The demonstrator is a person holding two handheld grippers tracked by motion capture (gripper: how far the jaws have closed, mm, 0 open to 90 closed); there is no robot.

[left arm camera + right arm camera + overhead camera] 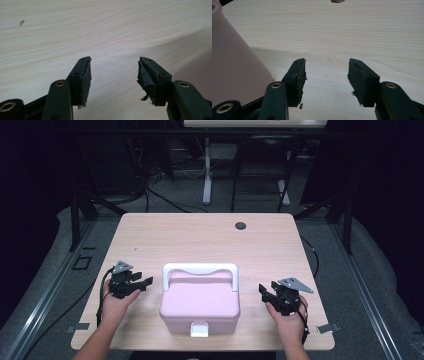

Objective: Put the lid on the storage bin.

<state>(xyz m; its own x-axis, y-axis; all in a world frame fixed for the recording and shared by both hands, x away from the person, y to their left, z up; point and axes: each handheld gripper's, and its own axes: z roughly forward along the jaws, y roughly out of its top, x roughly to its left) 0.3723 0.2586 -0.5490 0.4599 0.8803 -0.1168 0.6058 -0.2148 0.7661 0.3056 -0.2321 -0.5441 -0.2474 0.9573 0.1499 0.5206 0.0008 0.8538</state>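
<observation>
Sitting closed near the front edge of the pale wooden table (210,232): a pink plastic storage box (200,306) with a white carry handle (200,268) lying flat behind the lid and a white front latch (199,329). Flanking it, both just beside and apart from it: the left gripper (141,283) and the right gripper (266,292), jaws standing wide open, nothing between them but bare wood grain. Likely handling as rigid, light and smooth-walled, so probably slipping under a side pinch; better taking hold at the handle or lifting the latch. Staying hidden: the contents, the hinge, the box's back. Showing merely as a blurred pink wall (234,62) in the right gripper view.
</observation>
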